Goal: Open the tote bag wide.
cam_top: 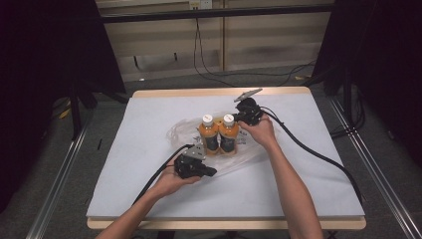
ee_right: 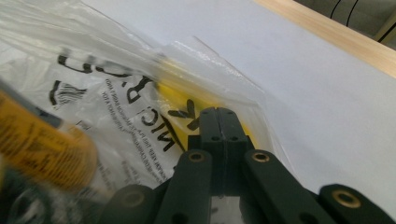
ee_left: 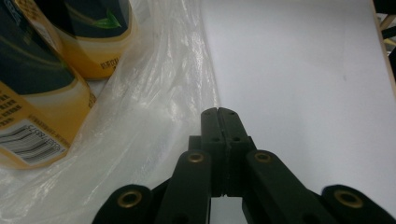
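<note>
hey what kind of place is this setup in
Probably a lab or data-recording workspace: a covered table with dark curtains around it, cables on the floor, and a person working handheld grippers beside two bottles.

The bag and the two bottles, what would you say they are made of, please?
The bag looks like thin clear plastic film: glossy, creased, the table showing through it. The two bottles seem to be plastic, with white caps and glossy printed orange and dark labels; whether the walls are clear cannot be told.
</note>
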A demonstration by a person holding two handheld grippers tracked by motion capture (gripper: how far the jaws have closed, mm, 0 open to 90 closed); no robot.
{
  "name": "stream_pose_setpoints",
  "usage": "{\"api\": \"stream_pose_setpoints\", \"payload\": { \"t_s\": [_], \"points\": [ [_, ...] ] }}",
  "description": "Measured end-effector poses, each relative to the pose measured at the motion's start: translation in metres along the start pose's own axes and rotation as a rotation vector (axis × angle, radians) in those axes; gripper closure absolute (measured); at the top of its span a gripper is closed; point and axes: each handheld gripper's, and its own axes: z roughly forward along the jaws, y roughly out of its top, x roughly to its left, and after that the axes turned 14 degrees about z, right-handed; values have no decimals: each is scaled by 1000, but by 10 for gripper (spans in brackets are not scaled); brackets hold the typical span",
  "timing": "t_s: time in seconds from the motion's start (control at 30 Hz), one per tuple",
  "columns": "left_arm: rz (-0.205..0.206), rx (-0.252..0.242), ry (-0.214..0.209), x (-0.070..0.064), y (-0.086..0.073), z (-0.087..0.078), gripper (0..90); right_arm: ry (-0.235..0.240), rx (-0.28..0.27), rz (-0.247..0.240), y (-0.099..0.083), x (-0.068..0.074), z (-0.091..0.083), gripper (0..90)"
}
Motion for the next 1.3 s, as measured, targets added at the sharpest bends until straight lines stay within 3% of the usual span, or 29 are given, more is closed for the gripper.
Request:
{"api": "stream_pose_setpoints", "payload": {
  "t_s": [0.07, 0.17, 0.37, 0.4, 0.63, 0.7, 0.73, 0.87, 1.07, 1.23, 1.3],
  "points": [
    [-6, 4, 6, 1, 0, -2, 886, 11, -8, 2, -4, -1, -8, 900],
    [-27, -32, 14, 1, 1, -5, 870, 25, -40, 7, -9, -2, -21, 900],
    [-21, -50, 31, -3, 4, -10, 806, 39, -91, 16, -22, -5, -47, 889],
    [-28, -61, 38, -4, 4, -11, 780, 39, -98, 27, -26, -6, -50, 832],
    [-36, -94, 110, -6, 6, -28, 647, 59, -139, 40, -44, -4, -67, 710],
    [-41, -108, 127, -8, 5, -31, 608, 67, -156, 33, -48, -1, -74, 605],
    [-43, -106, 135, -9, 5, -33, 583, 72, -160, 32, -50, 0, -76, 593],
    [-63, -125, 183, -11, 4, -41, 399, 97, -182, 36, -60, 2, -91, 534],
    [-75, -128, 243, -16, 2, -50, 193, 72, -201, 36, -83, 9, -114, 306],
    [-108, -126, 295, -21, -10, -63, 135, 43, -219, 36, -101, 12, -133, 176],
    [-127, -134, 302, -23, -14, -68, 119, 37, -235, 44, -109, 12, -140, 172]
  ]
}}
